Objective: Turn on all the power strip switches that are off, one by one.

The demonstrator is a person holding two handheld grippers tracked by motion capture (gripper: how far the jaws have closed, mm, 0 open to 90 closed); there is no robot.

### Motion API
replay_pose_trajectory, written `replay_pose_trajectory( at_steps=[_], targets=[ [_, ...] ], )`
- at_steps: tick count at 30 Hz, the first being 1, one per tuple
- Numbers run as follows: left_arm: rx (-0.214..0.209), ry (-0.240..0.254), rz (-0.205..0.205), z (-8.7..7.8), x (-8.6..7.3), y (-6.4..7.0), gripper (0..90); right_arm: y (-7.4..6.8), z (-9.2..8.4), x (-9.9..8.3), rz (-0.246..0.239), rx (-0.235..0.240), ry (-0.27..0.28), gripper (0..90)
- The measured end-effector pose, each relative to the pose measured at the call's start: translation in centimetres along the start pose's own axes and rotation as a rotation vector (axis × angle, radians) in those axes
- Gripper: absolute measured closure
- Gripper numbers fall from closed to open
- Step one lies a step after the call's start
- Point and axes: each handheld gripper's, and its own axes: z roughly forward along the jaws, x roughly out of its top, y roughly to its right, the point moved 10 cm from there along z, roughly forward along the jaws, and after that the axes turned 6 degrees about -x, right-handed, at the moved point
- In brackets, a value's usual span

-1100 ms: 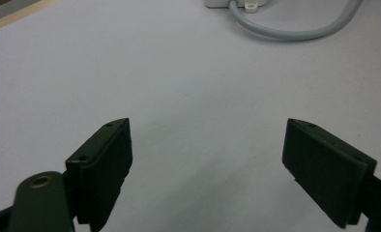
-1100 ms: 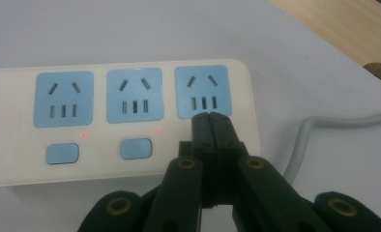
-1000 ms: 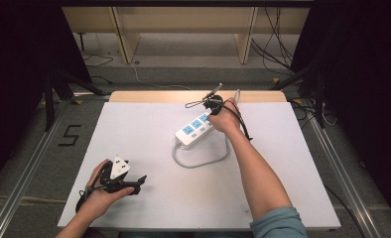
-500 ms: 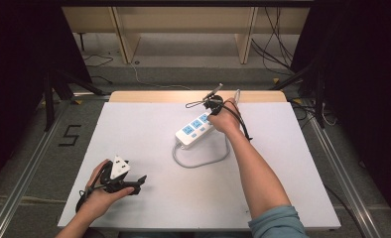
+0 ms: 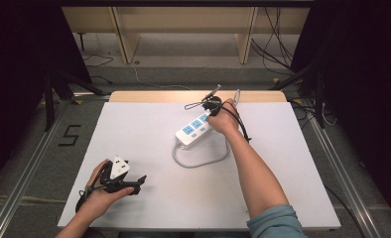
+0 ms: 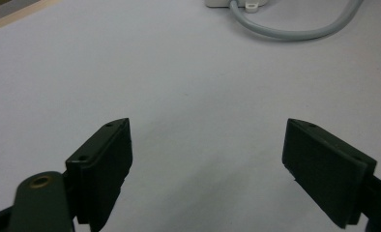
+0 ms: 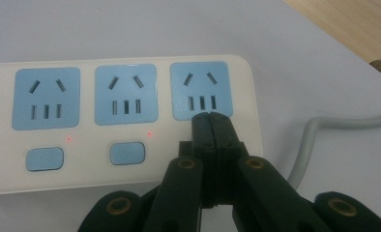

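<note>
So here we've got our right gripper (image 7: pixel 211 118) with its jaws pressed flat together, nothing between them, tips down on the white power strip (image 7: pixel 125 104). In the right gripper view the tips sit right at the lower edge of the third blue socket (image 7: pixel 200 89), about where that socket's switch would be. We can't tell if they're actually pushing on it or just resting there. The other two sockets each have a blue switch button (image 7: pixel 127 152) below them, and a tiny red light (image 7: pixel 150 134) glows just above each.

In the high view the power strip (image 5: pixel 196 130) lies at roughly 1 o'clock from the middle of the white table (image 5: pixel 149 124), angled, with its grey cord (image 5: pixel 203 161) looping out toward 6 o'clock from its near end. The right gripper (image 5: pixel 213 104) is over the strip's far end.

Our left gripper (image 5: pixel 129 182) is parked way down at 8 o'clock on the table, well apart from the strip. Its jaws are spread wide with only bare table between them, as the left gripper view shows, with the cord (image 6: pixel 295 32) curving past at 12 o'clock.
</note>
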Motion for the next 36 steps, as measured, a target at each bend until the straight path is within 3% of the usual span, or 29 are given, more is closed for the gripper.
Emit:
replay_pose_trajectory(
  at_steps=[36],
  targets=[
    [0.000,0.006,-0.005,0.03,0.09,-0.05,18.2,-0.18,0.31,-0.16,-0.001,-0.028,-0.025,90.0]
  ],
)
